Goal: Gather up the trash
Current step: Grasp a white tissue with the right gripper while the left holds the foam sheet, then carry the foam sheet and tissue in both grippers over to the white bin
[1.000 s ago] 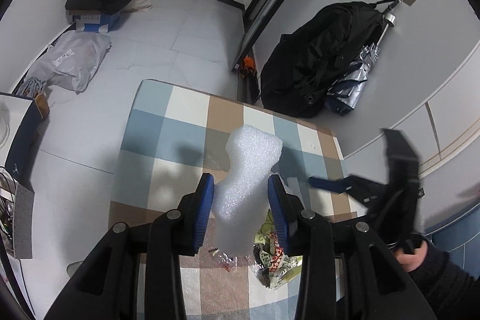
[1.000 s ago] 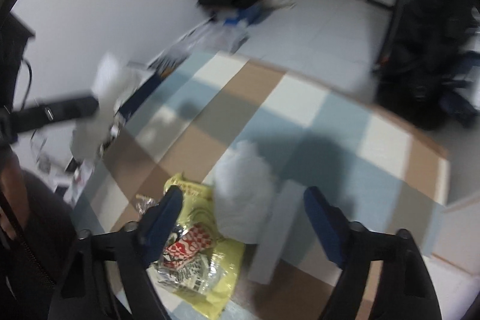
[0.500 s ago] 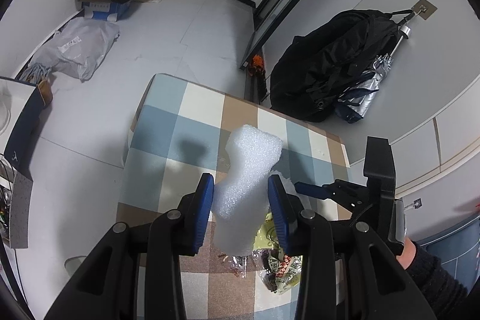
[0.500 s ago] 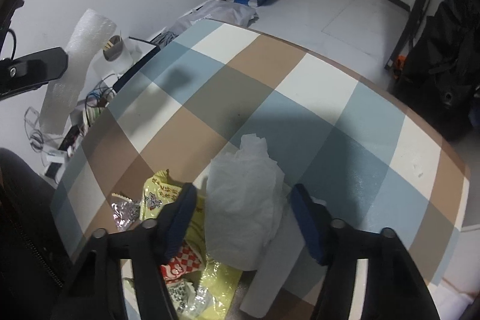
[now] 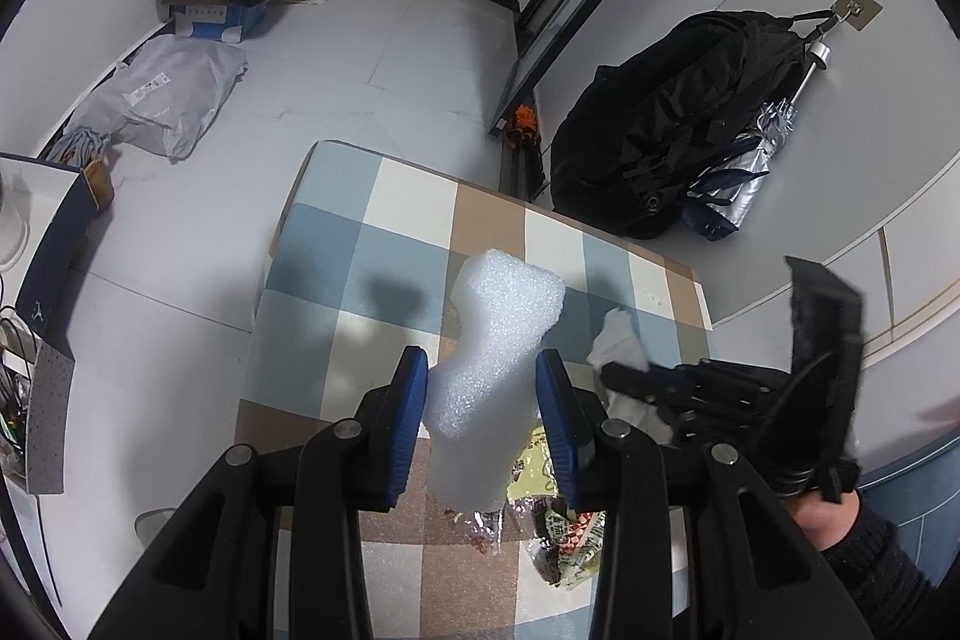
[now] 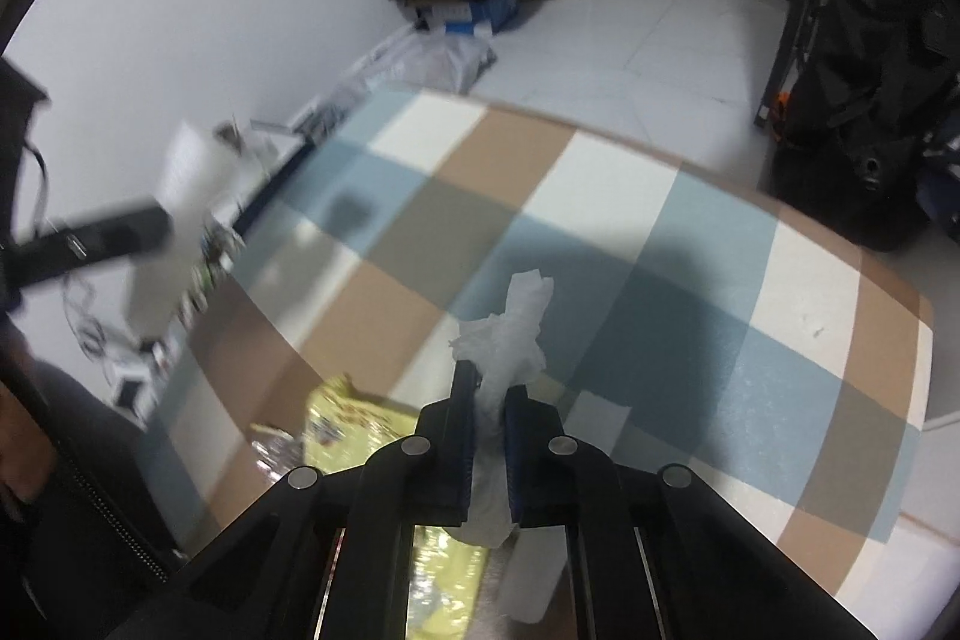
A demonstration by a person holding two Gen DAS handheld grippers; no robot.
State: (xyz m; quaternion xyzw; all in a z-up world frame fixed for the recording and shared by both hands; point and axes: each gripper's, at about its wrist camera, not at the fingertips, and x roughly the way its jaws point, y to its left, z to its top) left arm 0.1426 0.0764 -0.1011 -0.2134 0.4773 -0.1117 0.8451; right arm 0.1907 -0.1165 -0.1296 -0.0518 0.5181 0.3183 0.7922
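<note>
Foam sheet (image 5: 492, 376), light and springy, sits pinched between the left gripper (image 5: 483, 424) fingers above the bench (image 5: 336, 244). Right gripper (image 6: 485, 436) fingers clench soft crumpled tissue (image 6: 510, 334) at its waist, beside the slippery yellow wrapper (image 6: 354, 430).

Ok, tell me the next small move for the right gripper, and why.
Probably lift it straight up. The right gripper is shut on the white tissue, whose lower end seems to hang near the checkered table beside the yellow wrapper. The left gripper already holds its foam piece raised.
</note>
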